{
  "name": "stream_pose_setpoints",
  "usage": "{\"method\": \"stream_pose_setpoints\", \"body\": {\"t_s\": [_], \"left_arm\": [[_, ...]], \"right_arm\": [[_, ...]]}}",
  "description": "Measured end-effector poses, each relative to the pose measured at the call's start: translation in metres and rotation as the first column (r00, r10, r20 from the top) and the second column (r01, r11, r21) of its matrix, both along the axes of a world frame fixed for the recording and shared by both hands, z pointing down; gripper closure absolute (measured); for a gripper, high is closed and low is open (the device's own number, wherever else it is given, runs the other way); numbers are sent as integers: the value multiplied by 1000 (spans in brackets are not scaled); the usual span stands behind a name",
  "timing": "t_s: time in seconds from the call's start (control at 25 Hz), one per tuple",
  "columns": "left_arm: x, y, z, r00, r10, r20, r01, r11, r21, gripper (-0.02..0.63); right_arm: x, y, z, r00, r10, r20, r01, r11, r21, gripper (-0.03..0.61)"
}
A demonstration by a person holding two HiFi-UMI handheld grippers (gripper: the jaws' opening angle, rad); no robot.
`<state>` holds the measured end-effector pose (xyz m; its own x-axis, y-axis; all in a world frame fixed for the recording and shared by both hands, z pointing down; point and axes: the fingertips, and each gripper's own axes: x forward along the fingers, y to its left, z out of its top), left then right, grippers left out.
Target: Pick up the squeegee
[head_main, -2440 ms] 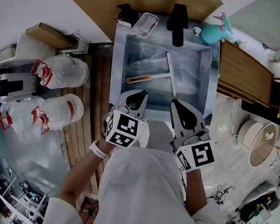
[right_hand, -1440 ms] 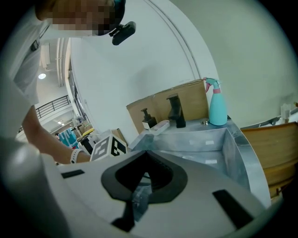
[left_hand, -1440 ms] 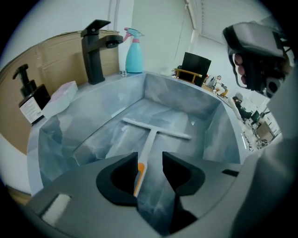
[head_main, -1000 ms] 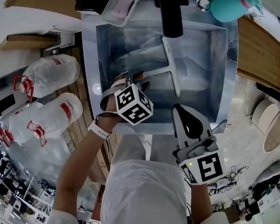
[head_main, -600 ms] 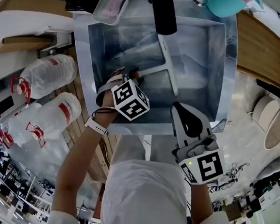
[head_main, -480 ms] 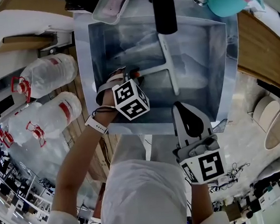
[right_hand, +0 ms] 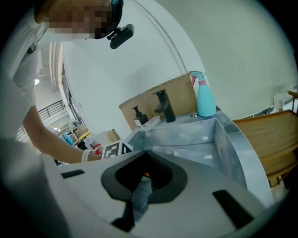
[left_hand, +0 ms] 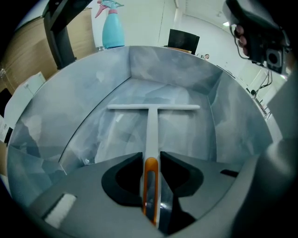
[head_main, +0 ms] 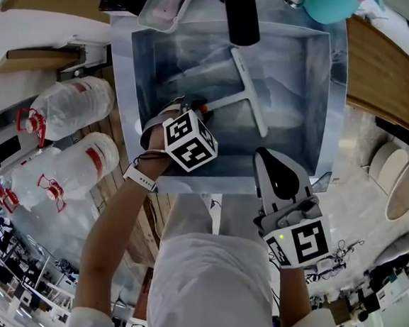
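Squarely between closing jaws of left gripper (left_hand: pixel 150 160) — squeegee (left_hand: pixel 151 125) handle.

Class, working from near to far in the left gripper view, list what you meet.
Left tongs, jaws just closed further on the handle between them → squeegee handle → squeegee blade → sink's far wall → blue spray bottle.

black faucet (head_main: pixel 241 10) and teal spray bottle (head_main: pixel 329 2) behind sink (head_main: pixel 321 92)
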<state>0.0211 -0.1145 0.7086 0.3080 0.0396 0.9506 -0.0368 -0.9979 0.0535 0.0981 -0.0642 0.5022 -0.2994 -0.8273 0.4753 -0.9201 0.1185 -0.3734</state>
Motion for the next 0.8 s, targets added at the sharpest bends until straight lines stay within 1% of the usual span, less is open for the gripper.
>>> {"method": "stream_pose_setpoints", "body": {"t_s": [0.16, 0.36, 0.52, 0.72, 0.8], "left_arm": [[4, 1, -9, 1000, -12, -21, 12, 1000, -1, 495], [9, 2, -28, 997, -33, -67, 33, 999, -1, 499], [10, 4, -39, 996, -38, -76, 38, 999, -1, 499], [8, 4, -54, 993, -73, -97, 72, 997, -17, 500], [8, 4, -62, 991, -78, -106, 78, 997, -12, 500]], "right_arm": [[-1, 3, -3, 1000, 1, -3, -1, 1000, 4, 572], [-1, 4, -11, 1000, 5, -7, -5, 1000, 21, 572], [-1, 2, -20, 1000, 7, -15, -6, 999, 39, 572], [-1, 1, -33, 1000, 7, -25, -6, 998, 62, 572], [-1, 2, -37, 1000, 6, -30, -4, 998, 68, 572]]}}
